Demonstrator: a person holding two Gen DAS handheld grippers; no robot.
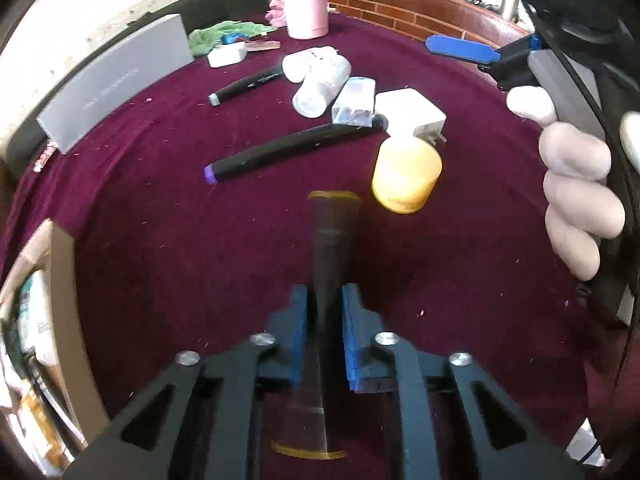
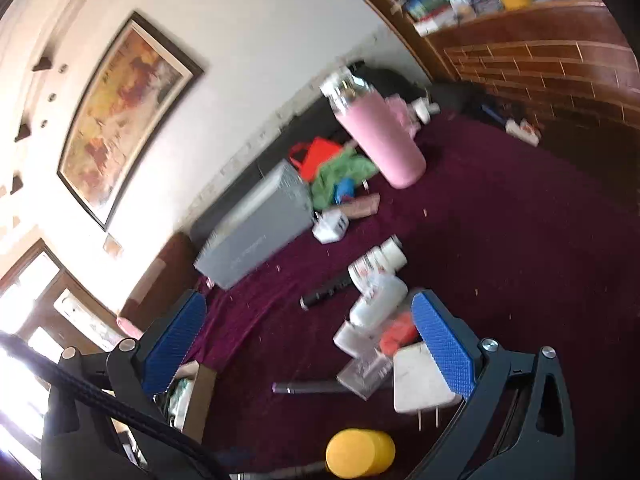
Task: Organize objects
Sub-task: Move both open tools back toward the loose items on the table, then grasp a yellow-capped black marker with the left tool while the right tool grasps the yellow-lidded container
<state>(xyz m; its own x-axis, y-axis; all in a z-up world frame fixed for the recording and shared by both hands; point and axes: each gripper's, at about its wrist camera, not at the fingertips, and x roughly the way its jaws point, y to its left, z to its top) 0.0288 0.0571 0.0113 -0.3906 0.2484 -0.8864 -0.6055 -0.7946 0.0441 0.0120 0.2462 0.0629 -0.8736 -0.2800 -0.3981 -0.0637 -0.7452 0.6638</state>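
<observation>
My left gripper (image 1: pixel 326 300) is shut on a dark slim tube (image 1: pixel 334 232) with gold ends, held above the maroon tablecloth (image 1: pixel 160 240). Just beyond the tube's tip a yellow jar (image 1: pixel 406 176) lies on the cloth. Behind it are a black pen with a purple tip (image 1: pixel 288 148), a white charger (image 1: pixel 412 110), a clear box (image 1: pixel 354 102) and white bottles (image 1: pixel 320 80). My right gripper (image 2: pixel 310 344) stands open and empty, up over the white charger (image 2: pixel 420 384) and yellow jar (image 2: pixel 360 454). A hand (image 1: pixel 580 200) holds it at the right of the left wrist view.
A pink tumbler (image 1: pixel 305 0) stands at the back, a grey box (image 1: pixel 120 80) leans at the back left, with a green cloth (image 1: pixel 220 34) and a small white charger (image 1: pixel 227 56) between them. An open cardboard box (image 1: pixel 64 300) sits at the table's left edge.
</observation>
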